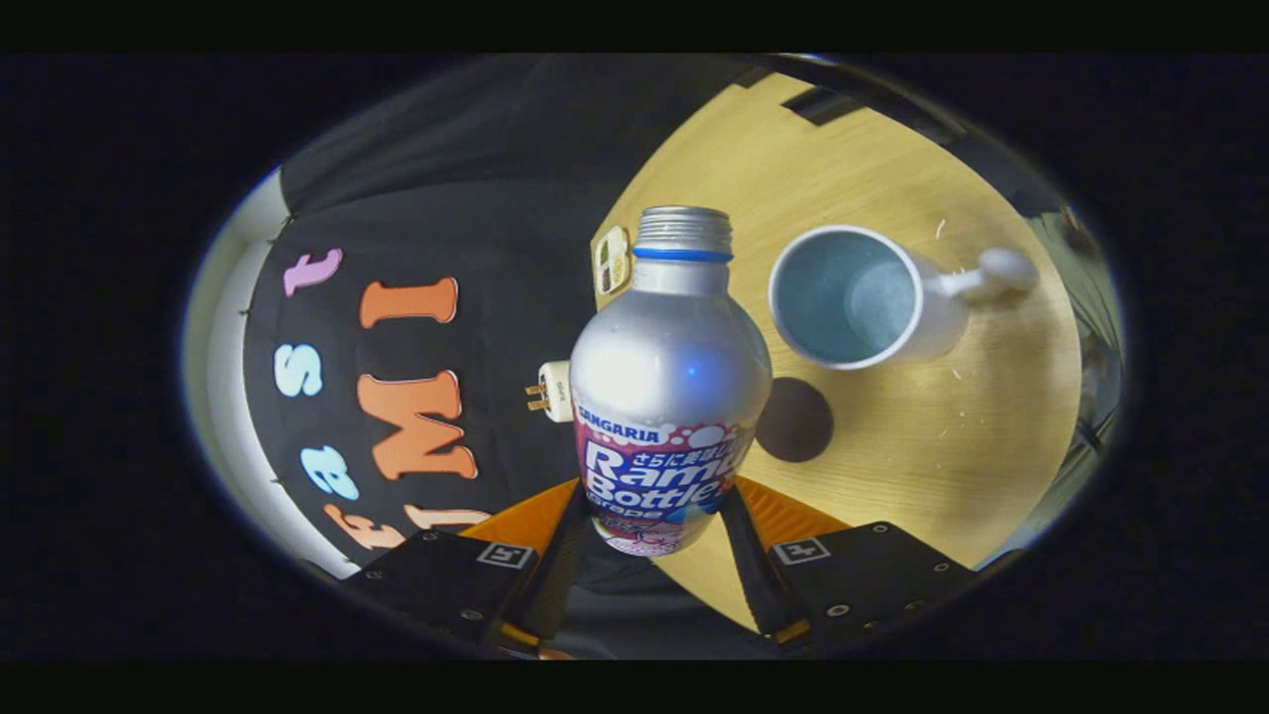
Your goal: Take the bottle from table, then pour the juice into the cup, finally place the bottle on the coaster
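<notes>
My hand-held gripper (654, 540) is clamped on the bottle (670, 382), one finger pressed to each side of its labelled lower body, and the bottle is lifted off the surface (952, 436) and tipped so that its open, capless neck leans toward the cup (861, 296). The cup, white with a pale blue inside, stands just beyond the neck, its handle turned away from me; I cannot make out any juice in it, though the glare makes that hard to judge. The worst risk, I think, is the mouth not sitting over the rim when the juice runs, so it would spill onto the wood; a smooth metal body could also twist between my fingers as the weight shifts. The dark round coaster (793, 419) lies on the surface just beside the bottle and near the cup's base, close enough that I might clip the cup when setting down. A small card (612, 260) sits near the surface's edge behind the bottle, and a white plug (551, 391) shows against the booth wall; neither blocks my way.
</notes>
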